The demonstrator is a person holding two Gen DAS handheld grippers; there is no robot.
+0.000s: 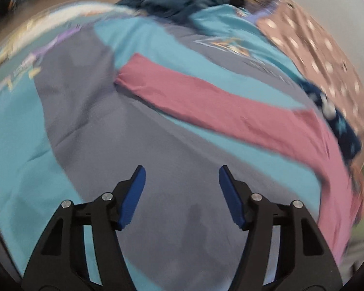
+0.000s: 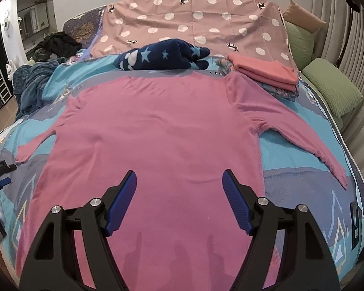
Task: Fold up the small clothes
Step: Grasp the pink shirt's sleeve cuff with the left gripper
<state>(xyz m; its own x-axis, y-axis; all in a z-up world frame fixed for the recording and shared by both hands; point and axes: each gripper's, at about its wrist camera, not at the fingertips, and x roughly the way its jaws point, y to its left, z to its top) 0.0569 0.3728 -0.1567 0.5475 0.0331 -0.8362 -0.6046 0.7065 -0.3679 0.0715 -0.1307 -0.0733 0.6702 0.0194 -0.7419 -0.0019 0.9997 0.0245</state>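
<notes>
In the lower part of the right wrist view our right gripper point(image 2: 179, 179) hovers over the bottom of the pink shirt point(image 2: 153, 131), jaws wide and holding nothing. The shirt lies flat across the middle of the frame on the bedspread point(image 2: 303, 155), both sleeves spread out to the sides. In the left wrist view our left gripper point(image 1: 182, 177) sits at the bottom of the frame, jaws also wide and empty, over bare bedspread point(image 1: 85, 92); the shirt's left sleeve point(image 1: 182, 89) stretches across the centre, just ahead.

We judge the step in hand to be folding a sleeve inward. To do it well, we pinch the cuff through a single layer, lift only a little, and lay the sleeve straight across the body so nothing bunches.

The shirt looks soft, thin and matte, with faint creases; it should drape and slide easily. The bedspread is a quilted patchwork of blue and grey.

Further up the right wrist frame sit a plush navy bundle with stars point(image 2: 162, 57), a neat stack of folded clothes point(image 2: 264, 72) at upper right, and beyond them a dotted pink sheet point(image 2: 194, 19).
</notes>
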